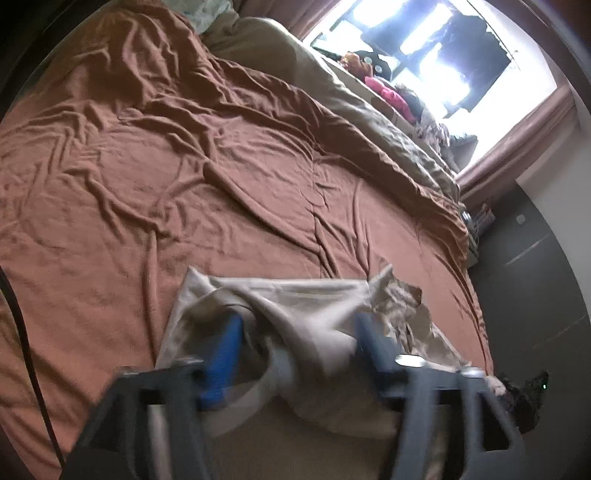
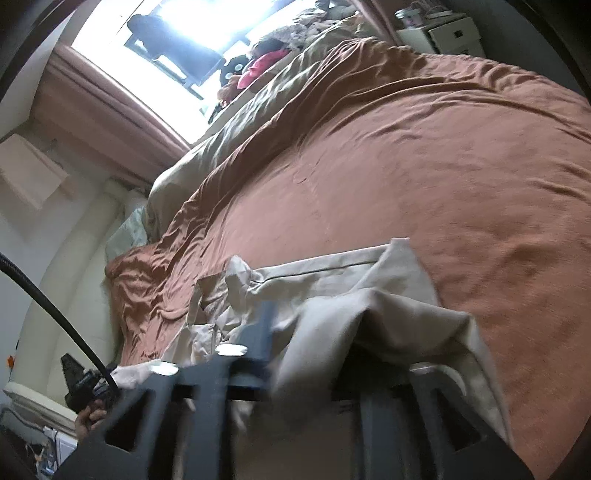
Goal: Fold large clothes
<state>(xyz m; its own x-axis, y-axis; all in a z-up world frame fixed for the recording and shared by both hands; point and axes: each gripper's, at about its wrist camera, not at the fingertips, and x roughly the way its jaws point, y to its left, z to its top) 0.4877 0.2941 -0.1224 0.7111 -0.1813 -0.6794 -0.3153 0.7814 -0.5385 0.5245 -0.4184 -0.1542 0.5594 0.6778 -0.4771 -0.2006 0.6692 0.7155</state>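
A beige garment (image 1: 295,291) lies crumpled on the rust-brown sheet (image 1: 184,184) at the near edge of the bed. My left gripper (image 1: 295,339) stands open over it. A loose fold of the cloth rises between its blue pads (image 1: 221,350) without being pinched. In the right wrist view the same garment (image 2: 332,273) is spread flatter, with a seam running across it. My right gripper (image 2: 314,332) is open too. Its left finger (image 2: 262,328) shows dark against the cloth, and a fold drapes over the right finger and mostly hides it.
An olive duvet (image 1: 369,122) is bunched along the far side of the bed under a bright window (image 1: 436,48) with pink curtains and toys on the sill. A cream headboard (image 2: 74,258) and a white nightstand (image 2: 443,33) stand nearby. A hand (image 2: 88,413) holds a black device.
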